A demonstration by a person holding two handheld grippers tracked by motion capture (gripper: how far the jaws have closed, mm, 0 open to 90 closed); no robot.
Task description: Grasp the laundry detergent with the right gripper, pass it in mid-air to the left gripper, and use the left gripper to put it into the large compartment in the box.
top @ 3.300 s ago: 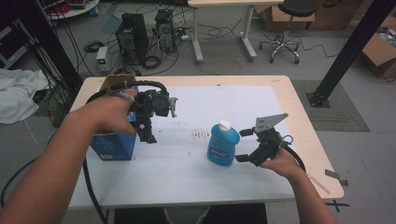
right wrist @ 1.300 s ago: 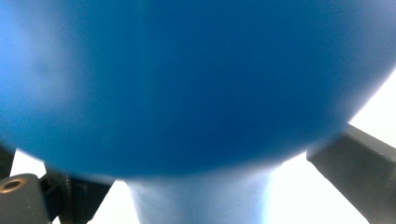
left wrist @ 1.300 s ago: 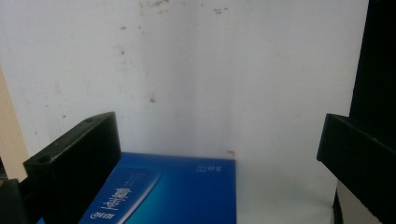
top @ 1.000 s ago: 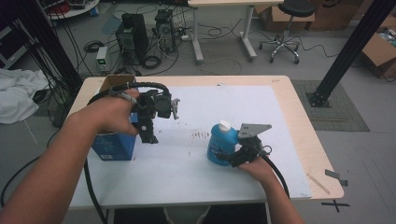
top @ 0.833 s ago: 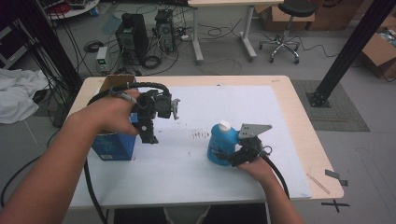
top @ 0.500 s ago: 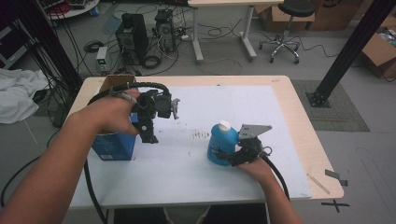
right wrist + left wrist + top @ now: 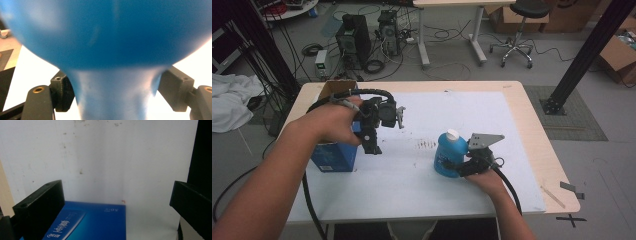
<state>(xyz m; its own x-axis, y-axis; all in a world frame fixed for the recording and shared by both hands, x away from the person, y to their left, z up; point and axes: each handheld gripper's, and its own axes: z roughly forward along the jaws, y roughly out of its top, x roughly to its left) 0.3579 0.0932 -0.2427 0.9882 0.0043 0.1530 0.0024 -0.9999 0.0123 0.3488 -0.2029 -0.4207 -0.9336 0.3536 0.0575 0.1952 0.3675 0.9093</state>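
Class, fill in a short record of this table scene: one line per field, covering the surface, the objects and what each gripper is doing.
surface: white sheet on a wooden table
objects: blue bottle with white cap, upright; blue box, top open
left gripper: open, over the box
right gripper: jaws at either side of the bottle's narrow part; contact unclear

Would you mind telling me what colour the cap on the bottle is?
White. The cap tops the blue bottle, seen best in the high view.
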